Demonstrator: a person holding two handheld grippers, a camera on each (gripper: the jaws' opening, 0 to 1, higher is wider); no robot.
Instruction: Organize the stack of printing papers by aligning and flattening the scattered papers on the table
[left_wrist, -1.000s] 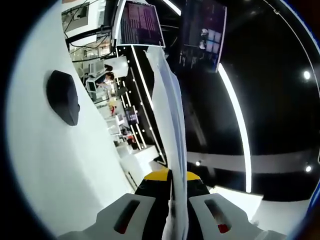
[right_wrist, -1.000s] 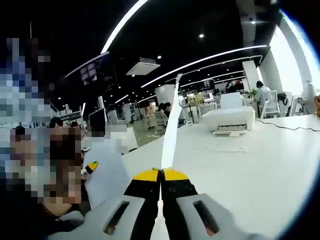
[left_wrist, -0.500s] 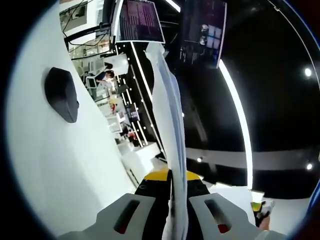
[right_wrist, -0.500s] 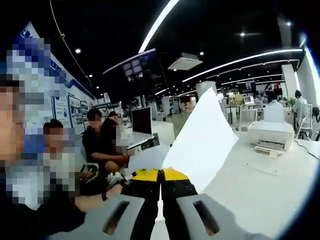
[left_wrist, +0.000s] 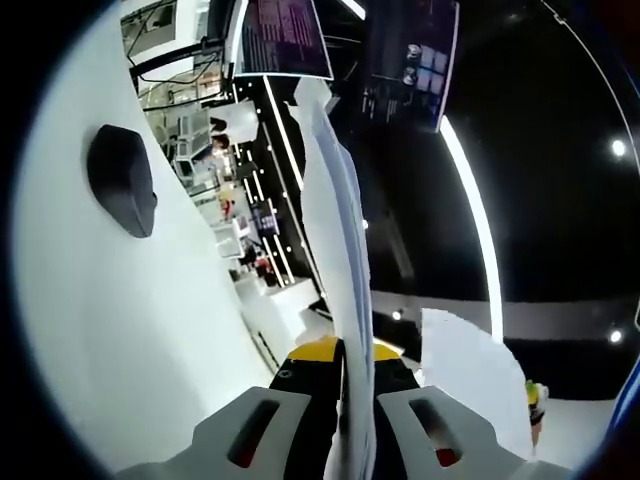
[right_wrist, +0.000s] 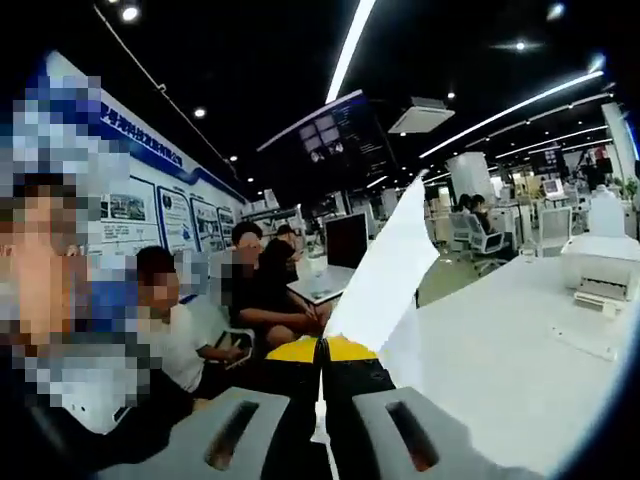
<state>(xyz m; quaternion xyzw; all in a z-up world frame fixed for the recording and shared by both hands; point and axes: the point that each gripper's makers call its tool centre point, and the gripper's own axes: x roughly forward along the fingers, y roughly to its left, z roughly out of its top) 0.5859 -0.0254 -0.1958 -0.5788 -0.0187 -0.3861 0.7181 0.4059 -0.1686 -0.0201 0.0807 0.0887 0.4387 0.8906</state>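
Currently: left gripper (left_wrist: 350, 400) jaws closed on paper stack (left_wrist: 335, 230), rising edge-on ahead | right gripper (right_wrist: 322, 400) jaws closed on sheet (right_wrist: 385, 280) corner, above desk (right_wrist: 500, 350) | risk: uneven pull fans or tears sheets.

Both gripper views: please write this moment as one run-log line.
left tongs: shut on white paper stack | right tongs: shut on single white paper sheet | white table: beneath

- The left gripper (left_wrist: 345, 372) has two pale grey jaws with long slots (one slot shows red), black inner faces and yellow tips.
- The right gripper (right_wrist: 321, 352) looks the same: grey slotted jaws, black faces, yellow tips.
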